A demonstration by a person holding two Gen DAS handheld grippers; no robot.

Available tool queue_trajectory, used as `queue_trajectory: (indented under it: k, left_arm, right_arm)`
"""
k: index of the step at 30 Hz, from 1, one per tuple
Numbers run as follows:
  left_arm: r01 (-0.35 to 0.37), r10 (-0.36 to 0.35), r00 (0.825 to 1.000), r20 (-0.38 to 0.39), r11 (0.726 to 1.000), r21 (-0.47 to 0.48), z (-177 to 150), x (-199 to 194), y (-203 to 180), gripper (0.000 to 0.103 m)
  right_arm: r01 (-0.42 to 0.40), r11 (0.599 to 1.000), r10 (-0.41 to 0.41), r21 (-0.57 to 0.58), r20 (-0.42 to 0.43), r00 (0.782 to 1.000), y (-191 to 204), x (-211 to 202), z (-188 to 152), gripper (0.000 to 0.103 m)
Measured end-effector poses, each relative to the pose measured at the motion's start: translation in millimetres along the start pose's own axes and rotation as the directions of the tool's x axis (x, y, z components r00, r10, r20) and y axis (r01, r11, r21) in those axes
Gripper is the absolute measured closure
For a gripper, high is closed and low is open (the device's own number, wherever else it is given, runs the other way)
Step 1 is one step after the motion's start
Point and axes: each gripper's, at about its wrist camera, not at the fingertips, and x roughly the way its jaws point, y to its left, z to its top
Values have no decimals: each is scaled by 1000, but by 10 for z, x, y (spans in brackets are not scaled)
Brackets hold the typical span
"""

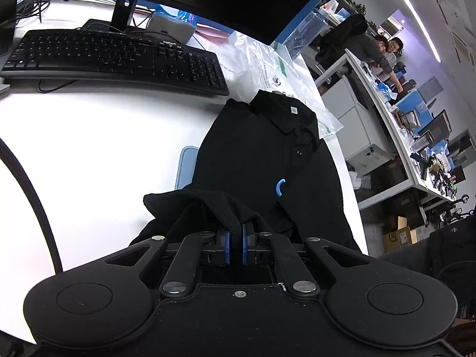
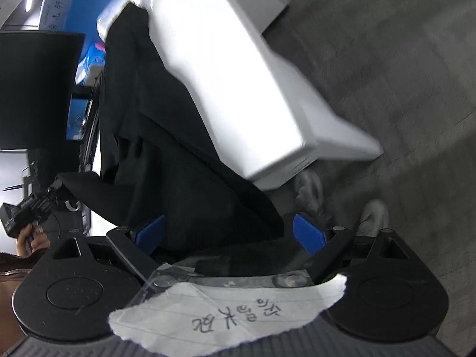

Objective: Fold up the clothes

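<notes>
A black polo shirt [image 1: 261,154] lies on the white desk [image 1: 104,148], collar at the far end, a blue logo on its chest. My left gripper [image 1: 236,238] is shut on a raised fold of the shirt's near edge; the cloth drapes over the blue pads [image 1: 227,244]. In the right wrist view the shirt [image 2: 166,136] hangs over the desk [image 2: 226,68] edge. My right gripper [image 2: 229,232] is open, its blue pads [image 2: 151,232] wide apart, with the hanging cloth between them. A hand holds the left gripper [image 2: 47,196] at the far left, pinching a shirt corner.
A black keyboard [image 1: 119,56] and monitor stand [image 1: 122,12] sit at the back of the desk. A clear plastic bag [image 1: 276,71] lies by the collar, a light blue pad [image 1: 186,163] under the shirt. Grey floor [image 2: 386,74] and the person's shoes [image 2: 372,214] are below.
</notes>
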Motion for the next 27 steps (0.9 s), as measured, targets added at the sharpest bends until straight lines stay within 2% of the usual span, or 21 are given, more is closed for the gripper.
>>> queue_trajectory:
  k: [3,5,6,7,8,12,14,20,24,27]
  left_arm:
    - [-9,9,1000,-5,1000,20,-21,-24,-14,99]
    - [-20,20,1000,1,1000,18,-45,-40,-8,99]
    - [-23,23,1000,6,1000,12,-59,-47,4,99]
    - [-25,25,1000,11,1000,2,-74,-52,19,99]
    - [-28,28,999,19,1000,-7,-91,-58,36,99]
    - [-8,10,997,74,1000,-30,83,-96,61,99]
    - [5,-1,995,102,999,-40,185,-115,71,99]
    - [45,-31,982,188,997,-68,491,-174,102,99]
    - [72,-51,969,243,994,-82,723,-189,137,99]
    - [83,-62,965,256,994,-70,1053,-11,248,99]
  right_arm:
    - [-32,999,31,-28,-17,999,-43,239,62,10]
    - [-66,997,66,-31,-23,998,-16,340,110,17]
    - [-89,996,88,-25,-30,996,1,355,119,39]
    - [-106,994,106,-18,-44,993,23,348,128,73]
    - [-124,992,123,-10,-58,991,45,340,136,89]
    - [-176,984,174,-17,-93,980,255,229,151,94]
    - [-207,978,205,-22,-73,976,441,117,194,94]
    - [-304,953,304,-4,79,949,977,-272,573,94]
    - [-374,927,370,-11,184,911,1258,-454,1034,94]
    - [-405,914,400,-29,238,885,1403,-521,1452,94]
